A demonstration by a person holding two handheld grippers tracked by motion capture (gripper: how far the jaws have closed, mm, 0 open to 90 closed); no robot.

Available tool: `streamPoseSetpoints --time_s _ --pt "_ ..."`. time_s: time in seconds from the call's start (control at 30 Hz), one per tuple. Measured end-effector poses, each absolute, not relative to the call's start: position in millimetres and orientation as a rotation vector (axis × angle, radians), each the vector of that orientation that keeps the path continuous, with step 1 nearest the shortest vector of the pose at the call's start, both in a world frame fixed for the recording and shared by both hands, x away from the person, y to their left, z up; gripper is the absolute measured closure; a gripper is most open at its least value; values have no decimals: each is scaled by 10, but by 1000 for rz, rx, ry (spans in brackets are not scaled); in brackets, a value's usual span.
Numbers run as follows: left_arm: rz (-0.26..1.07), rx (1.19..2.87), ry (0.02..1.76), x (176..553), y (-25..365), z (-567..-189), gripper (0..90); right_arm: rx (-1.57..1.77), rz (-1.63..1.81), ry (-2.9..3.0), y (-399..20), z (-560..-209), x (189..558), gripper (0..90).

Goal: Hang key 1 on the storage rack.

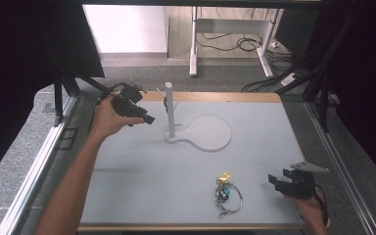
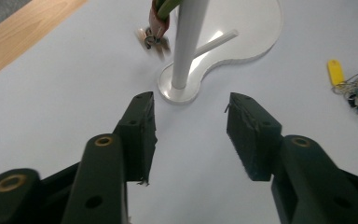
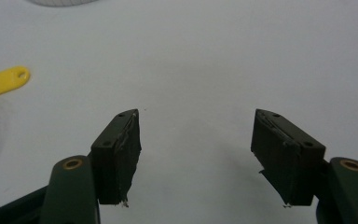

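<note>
Jaws of the left gripper (image 2: pixel 189 135) stand parted and empty just short of the white stand (image 2: pixel 186 44), where a hung keyring (image 2: pixel 154 29) dangles. Backing straight off avoids snagging its pegs. Right gripper (image 3: pixel 196 156) waits released, the table's key bunch (image 1: pixel 226 192) beside it.

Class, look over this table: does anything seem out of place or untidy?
One key bunch lies loose on the table near the right gripper, while another bunch hangs on the white stand. Nothing looks damaged.
</note>
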State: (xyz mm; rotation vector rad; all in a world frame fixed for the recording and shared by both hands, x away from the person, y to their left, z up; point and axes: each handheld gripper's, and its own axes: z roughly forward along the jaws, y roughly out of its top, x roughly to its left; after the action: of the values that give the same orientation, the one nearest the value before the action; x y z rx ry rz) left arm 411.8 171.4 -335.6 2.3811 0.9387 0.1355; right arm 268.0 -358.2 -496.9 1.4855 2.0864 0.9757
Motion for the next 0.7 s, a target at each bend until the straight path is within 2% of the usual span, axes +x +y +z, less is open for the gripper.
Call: streamPoseSetpoints --time_s 0.7 --pt "108 2345 926 3468 1783 -3648 366 1431 989 2096 -3495 -4920 2658 329"
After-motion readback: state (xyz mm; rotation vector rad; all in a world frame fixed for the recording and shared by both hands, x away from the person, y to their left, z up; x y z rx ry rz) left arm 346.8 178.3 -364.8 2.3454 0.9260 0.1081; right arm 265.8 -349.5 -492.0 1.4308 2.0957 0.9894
